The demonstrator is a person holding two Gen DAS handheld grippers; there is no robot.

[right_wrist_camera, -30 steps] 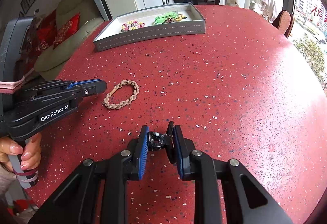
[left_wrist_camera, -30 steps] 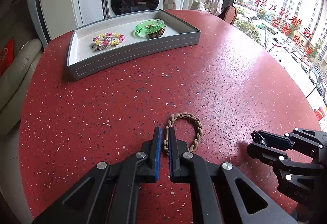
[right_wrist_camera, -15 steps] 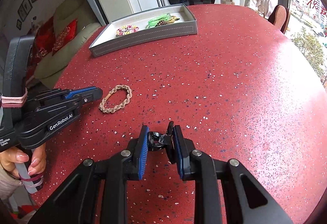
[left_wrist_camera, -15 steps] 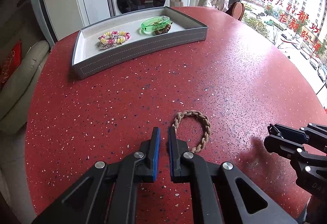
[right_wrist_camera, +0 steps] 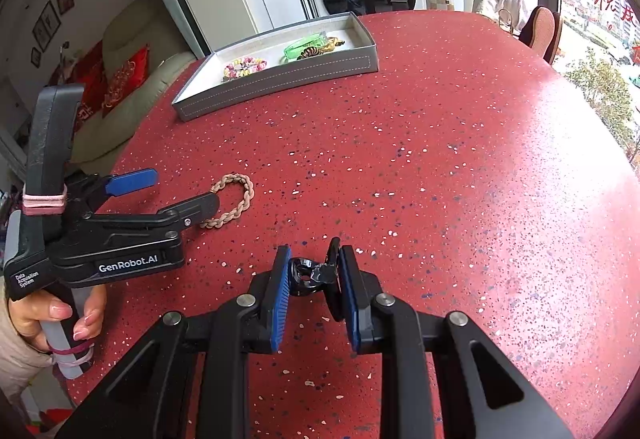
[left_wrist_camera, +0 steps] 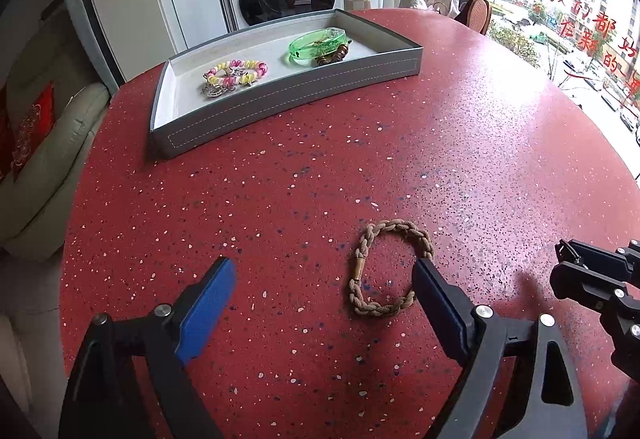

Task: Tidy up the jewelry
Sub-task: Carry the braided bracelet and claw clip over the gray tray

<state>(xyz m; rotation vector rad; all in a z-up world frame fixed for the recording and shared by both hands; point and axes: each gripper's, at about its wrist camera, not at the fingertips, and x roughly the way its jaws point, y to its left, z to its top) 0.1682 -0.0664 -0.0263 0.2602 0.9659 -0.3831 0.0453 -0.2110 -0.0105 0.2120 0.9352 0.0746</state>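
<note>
Opening left gripper (left_wrist_camera: 324, 279) straddles braided bracelet (left_wrist_camera: 390, 267), lying flat.

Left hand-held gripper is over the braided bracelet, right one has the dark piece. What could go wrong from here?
1. The left hand-held gripper is opening, and the braided bracelet sits off-centre by its right finger; closing may catch one side only or push it away.
2. The right hand-held gripper pinches the small dark piece near its fingertips; it may slip out on the way to the tray.
3. The two grippers are close and could bump.
</note>
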